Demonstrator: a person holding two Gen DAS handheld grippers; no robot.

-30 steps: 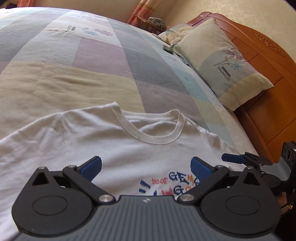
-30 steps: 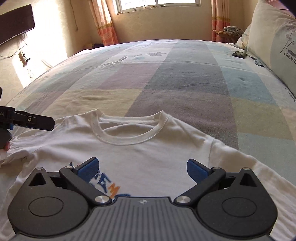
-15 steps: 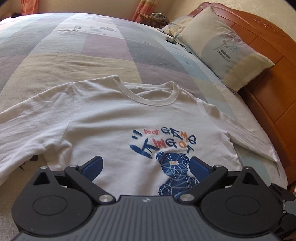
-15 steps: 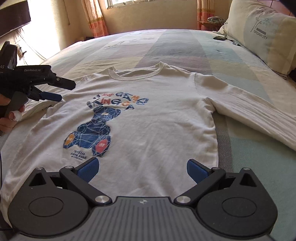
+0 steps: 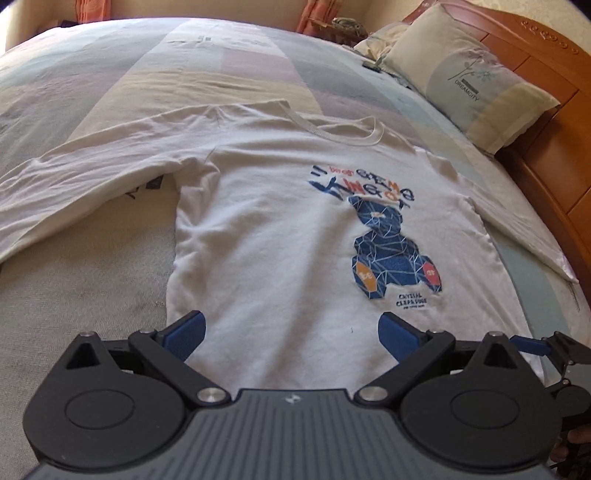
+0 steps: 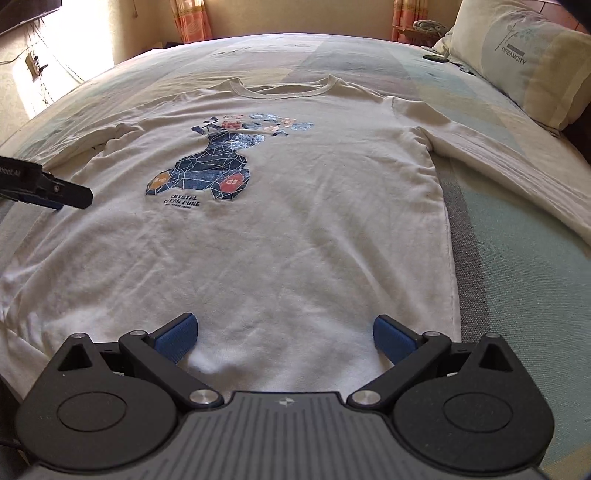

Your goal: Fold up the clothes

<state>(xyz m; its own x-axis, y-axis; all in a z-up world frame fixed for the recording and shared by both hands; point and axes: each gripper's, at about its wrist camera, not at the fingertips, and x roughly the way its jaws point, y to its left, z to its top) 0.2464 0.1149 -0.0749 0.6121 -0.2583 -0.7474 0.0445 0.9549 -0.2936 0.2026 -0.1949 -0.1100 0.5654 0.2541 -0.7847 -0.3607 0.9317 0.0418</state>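
Observation:
A white long-sleeved shirt [image 5: 280, 236] with a blue bear print [image 5: 391, 251] lies flat, face up, on the bed, sleeves spread to both sides. It also shows in the right wrist view [image 6: 295, 221]. My left gripper [image 5: 291, 334] is open and empty, low over the shirt's lower body near the hem. My right gripper [image 6: 284, 336] is open and empty over the hem on the shirt's right side. The right gripper's tips show in the left wrist view [image 5: 546, 345]; the left gripper's fingers [image 6: 70, 194] show in the right wrist view.
The bed has a pastel patchwork cover [image 5: 236, 70]. A pillow [image 5: 469, 77] leans on the wooden headboard [image 5: 554, 122] at the right. A small dark object [image 6: 436, 57] lies near the pillow [image 6: 524, 62]. Curtains [image 6: 192, 20] hang at the far wall.
Both grippers have pulled back from the collar towards the hem, so the whole shirt with its bear print has come into view. Both have stayed open and empty.

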